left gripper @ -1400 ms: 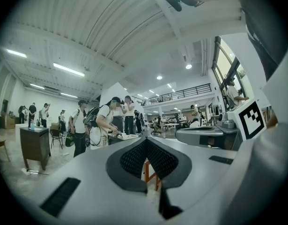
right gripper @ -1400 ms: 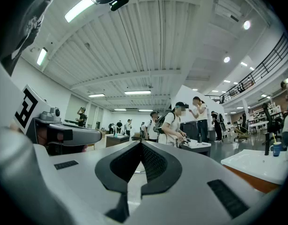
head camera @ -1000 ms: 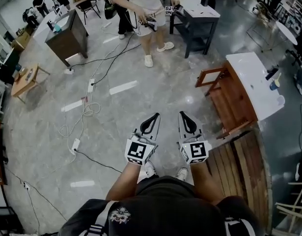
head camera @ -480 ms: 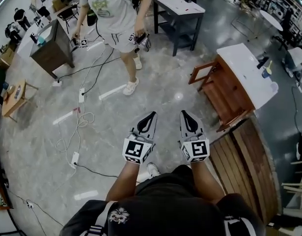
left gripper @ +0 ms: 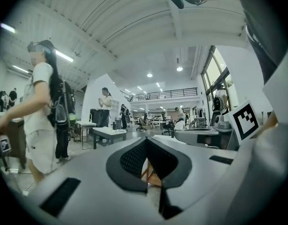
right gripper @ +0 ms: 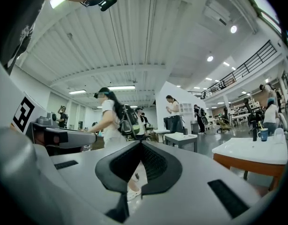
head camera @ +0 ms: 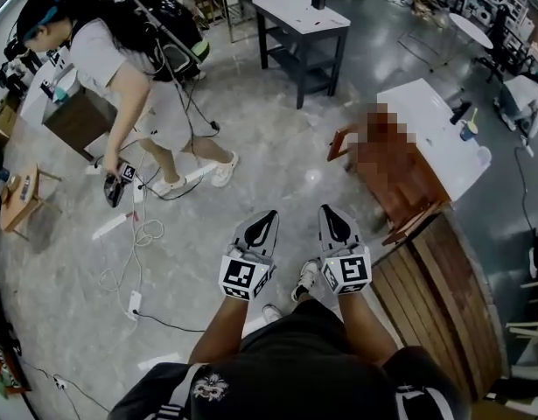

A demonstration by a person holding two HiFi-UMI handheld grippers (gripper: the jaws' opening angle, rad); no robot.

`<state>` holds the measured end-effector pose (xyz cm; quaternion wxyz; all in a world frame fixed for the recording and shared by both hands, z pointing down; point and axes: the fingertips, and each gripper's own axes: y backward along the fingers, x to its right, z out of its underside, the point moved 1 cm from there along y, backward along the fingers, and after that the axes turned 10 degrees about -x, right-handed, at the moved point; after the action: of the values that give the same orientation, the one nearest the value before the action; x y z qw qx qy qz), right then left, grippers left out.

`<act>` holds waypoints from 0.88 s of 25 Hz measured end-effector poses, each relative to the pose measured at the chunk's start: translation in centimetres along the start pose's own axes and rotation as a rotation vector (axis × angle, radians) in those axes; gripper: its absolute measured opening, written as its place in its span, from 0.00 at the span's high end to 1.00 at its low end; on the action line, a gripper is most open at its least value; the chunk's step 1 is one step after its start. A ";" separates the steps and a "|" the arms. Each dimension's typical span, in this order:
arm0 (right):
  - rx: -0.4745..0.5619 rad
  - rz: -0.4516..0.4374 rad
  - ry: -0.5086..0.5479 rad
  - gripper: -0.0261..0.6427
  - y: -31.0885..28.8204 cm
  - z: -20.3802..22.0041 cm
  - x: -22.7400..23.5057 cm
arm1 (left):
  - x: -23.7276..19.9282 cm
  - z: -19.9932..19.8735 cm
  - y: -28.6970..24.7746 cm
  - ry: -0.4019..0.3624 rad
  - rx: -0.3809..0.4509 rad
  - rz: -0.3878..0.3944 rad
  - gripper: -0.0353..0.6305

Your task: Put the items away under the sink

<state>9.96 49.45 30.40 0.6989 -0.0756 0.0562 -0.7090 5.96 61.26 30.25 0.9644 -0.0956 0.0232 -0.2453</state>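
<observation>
Walking across, the other person (head camera: 120, 68) is now bending at the upper left of the head view. I am holding my left gripper (head camera: 269, 219) and right gripper (head camera: 329, 215) at lower centre, fingers (left gripper: 132, 159) pressed together on nothing. At right, a cup (head camera: 469, 130) is standing on the sink bench (head camera: 426, 112). I am judging it light and rigid, best pinched across its body.

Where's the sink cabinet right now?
Head view, upper right: the white-topped wooden sink cabinet stands ahead and to the right of the right gripper, just past the wooden planks.
</observation>
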 end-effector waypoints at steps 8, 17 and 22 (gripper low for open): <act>0.050 0.022 -0.023 0.93 -6.4 -2.3 8.3 | -1.9 -2.6 -9.9 -0.022 -0.012 0.030 0.95; 0.057 0.034 -0.035 0.93 -10.2 -2.8 16.1 | -1.7 -4.4 -19.6 -0.051 -0.048 0.078 0.95; 0.045 0.064 -0.054 0.93 -11.0 -2.8 19.1 | -1.4 -4.5 -23.2 -0.051 -0.066 0.116 0.95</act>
<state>-1.55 30.52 30.19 0.7241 -0.0770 0.0237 -0.6850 -6.56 41.15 30.35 0.9736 -0.1320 0.0124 -0.1857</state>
